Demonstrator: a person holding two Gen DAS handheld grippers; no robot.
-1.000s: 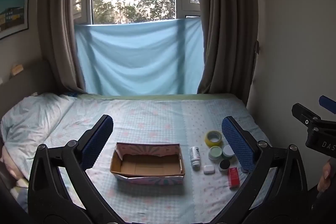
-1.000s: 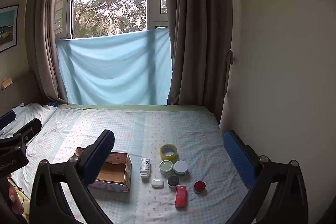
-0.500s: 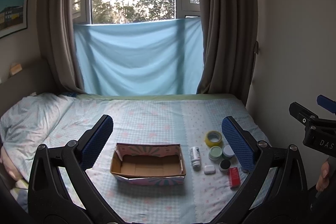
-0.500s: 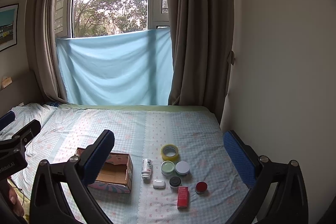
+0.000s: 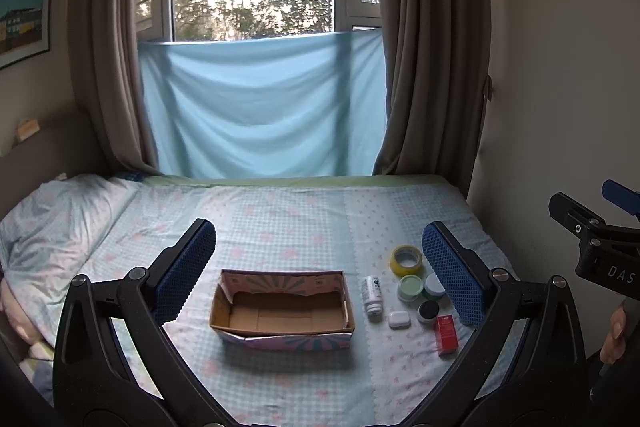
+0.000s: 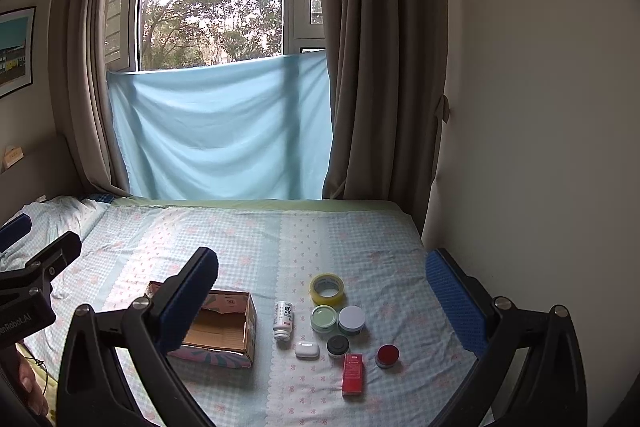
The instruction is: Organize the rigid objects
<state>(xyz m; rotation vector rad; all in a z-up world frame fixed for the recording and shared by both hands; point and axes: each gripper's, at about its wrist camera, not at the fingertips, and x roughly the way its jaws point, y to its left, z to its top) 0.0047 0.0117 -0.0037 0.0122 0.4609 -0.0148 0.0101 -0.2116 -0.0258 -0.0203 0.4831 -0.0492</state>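
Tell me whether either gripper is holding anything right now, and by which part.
Nothing is held. The left gripper and right gripper are both wide open above the bed; the cardboard box and small items like the tape roll lie untouched.

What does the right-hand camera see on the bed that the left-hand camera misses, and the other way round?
Only the right wrist view shows the round red-lidded tin; in the left view a blue pad covers that spot. Only the left wrist view shows the cardboard box whole, its inside bare; in the right view a pad hides part of it. Both show the yellow tape roll, white bottle, green-lidded jar, white case and red carton, all on the bed beside the box. Both pairs of tongs are open and hold nothing.
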